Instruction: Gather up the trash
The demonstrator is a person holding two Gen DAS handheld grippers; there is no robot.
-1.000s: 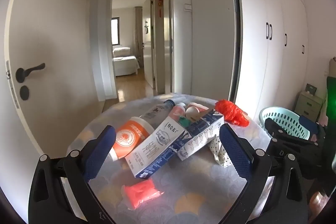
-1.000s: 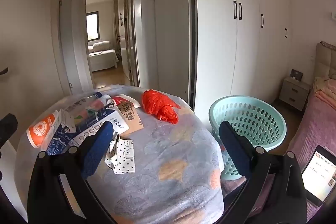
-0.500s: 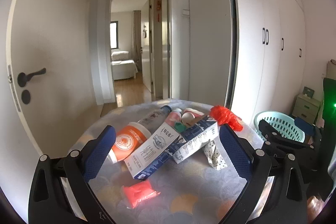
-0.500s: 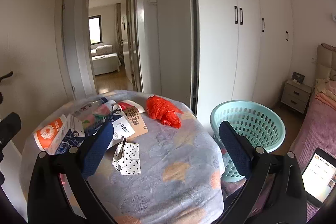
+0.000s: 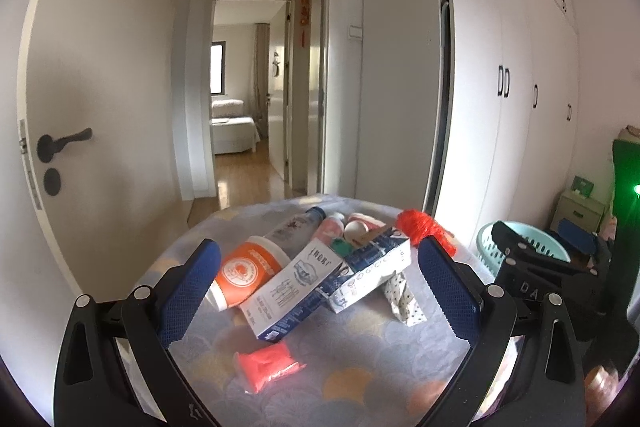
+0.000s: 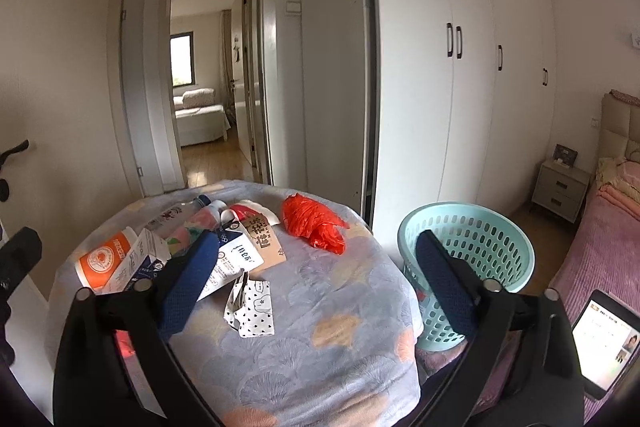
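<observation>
My right gripper point(image 6: 316, 279) rose; its empty jaws are closing, the left gripper's point(image 5: 316, 291) apart. Two cartons point(image 5: 296, 287) on the table point(image 5: 360, 367); only the right view shows the whole basket point(image 6: 468, 267).

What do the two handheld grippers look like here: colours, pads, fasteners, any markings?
Both the left gripper and right gripper have matte black frames with silver round fasteners and two fingers faced with blue textured pads. White letters "DA" show on the right gripper's body in the left view.
</observation>
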